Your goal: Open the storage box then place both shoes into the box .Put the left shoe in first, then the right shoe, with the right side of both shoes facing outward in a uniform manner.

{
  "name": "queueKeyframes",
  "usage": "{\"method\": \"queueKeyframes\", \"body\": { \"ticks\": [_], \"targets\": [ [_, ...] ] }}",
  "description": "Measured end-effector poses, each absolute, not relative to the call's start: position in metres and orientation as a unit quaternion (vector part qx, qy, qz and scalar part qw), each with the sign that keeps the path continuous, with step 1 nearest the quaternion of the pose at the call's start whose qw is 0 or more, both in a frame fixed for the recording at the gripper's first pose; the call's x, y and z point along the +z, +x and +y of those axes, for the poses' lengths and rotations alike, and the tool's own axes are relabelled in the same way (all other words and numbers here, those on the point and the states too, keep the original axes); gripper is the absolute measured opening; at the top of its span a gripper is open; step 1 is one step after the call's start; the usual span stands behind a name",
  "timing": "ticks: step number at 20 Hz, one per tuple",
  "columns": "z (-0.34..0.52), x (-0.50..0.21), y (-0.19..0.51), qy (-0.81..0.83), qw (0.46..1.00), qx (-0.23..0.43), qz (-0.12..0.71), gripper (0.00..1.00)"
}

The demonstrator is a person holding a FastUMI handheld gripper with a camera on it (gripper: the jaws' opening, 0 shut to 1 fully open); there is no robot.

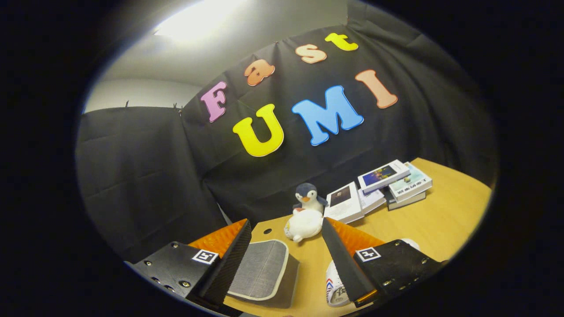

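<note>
A grey storage box (262,269) with a pale rim stands on the wooden table (440,220), just inside the left finger; its lid looks down. A white shoe (335,287) with red and blue marks lies low behind the right finger, mostly hidden. A bit of white past that finger may be a second shoe; I cannot tell. My gripper (285,224) is held above the table's near side, tilted, open, with nothing between its fingers.
A white plush toy (304,224) and a small penguin plush (309,196) sit just beyond the fingertips. Several books (381,187) lie in a loose pile farther right. The black cloth wall stands close behind the table.
</note>
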State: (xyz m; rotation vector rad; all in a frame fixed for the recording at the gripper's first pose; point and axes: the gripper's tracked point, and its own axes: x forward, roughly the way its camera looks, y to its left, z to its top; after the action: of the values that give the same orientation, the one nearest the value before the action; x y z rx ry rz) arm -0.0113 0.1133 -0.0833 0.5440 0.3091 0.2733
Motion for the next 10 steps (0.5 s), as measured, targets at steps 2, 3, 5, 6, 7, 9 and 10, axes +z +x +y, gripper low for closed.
{"method": "queueKeyframes", "body": {
  "ticks": [2, 3, 5, 6, 7, 9, 10],
  "targets": [
    [0.126, -0.098, -0.016, 0.305, 0.924, 0.146, 0.180, 0.98],
    [0.131, -0.105, -0.018, 0.323, 0.914, 0.150, 0.194, 0.97],
    [0.142, -0.119, -0.022, 0.356, 0.894, 0.159, 0.221, 0.97],
    [0.147, -0.126, -0.025, 0.371, 0.883, 0.164, 0.235, 0.98],
    [0.155, -0.135, -0.028, 0.384, 0.873, 0.169, 0.249, 0.98],
    [0.163, -0.149, -0.031, 0.410, 0.852, 0.176, 0.272, 0.98],
    [0.167, -0.154, -0.031, 0.425, 0.841, 0.179, 0.282, 0.98]
  ]
}}
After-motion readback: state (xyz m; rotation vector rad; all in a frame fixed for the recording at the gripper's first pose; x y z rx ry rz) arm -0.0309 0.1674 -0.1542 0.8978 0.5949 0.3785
